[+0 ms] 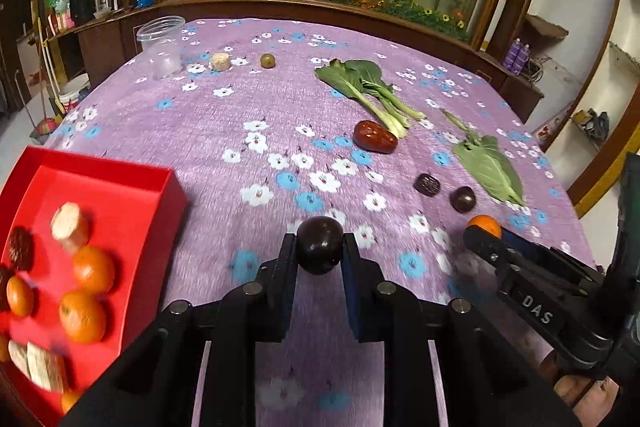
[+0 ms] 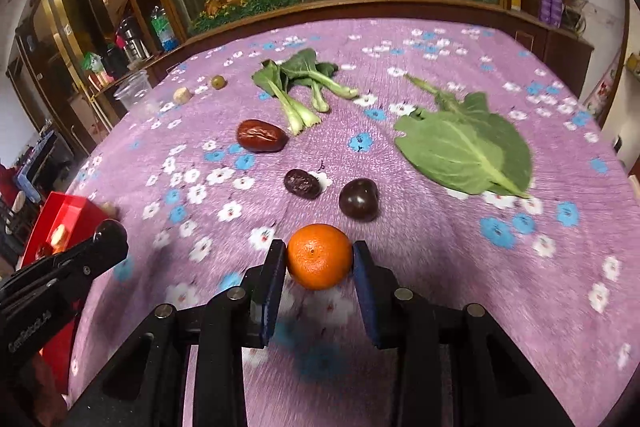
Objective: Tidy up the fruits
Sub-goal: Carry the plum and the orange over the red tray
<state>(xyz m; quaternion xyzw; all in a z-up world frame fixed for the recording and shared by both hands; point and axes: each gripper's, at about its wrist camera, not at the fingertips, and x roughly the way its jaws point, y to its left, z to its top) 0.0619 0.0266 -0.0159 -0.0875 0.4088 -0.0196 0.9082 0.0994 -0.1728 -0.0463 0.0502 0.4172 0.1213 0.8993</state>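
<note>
My left gripper (image 1: 319, 247) is shut on a dark plum (image 1: 319, 245), held above the purple cloth. My right gripper (image 2: 320, 257) is shut on an orange (image 2: 319, 255); it also shows at the right of the left wrist view (image 1: 485, 225). A red tray (image 1: 132, 187) at the lower left holds several oranges, banana pieces and dark dates. On the cloth lie a red date (image 2: 261, 135), a dark wrinkled date (image 2: 302, 183), another dark plum (image 2: 359, 199), a green fruit (image 1: 267, 60) and a banana piece (image 1: 220, 61).
Bok choy (image 2: 300, 83) and a large green leaf (image 2: 468, 143) lie on the flowered tablecloth (image 2: 480, 267). A clear plastic cup (image 1: 161, 47) stands at the far left. A wooden ledge with a glass plant display runs behind the table.
</note>
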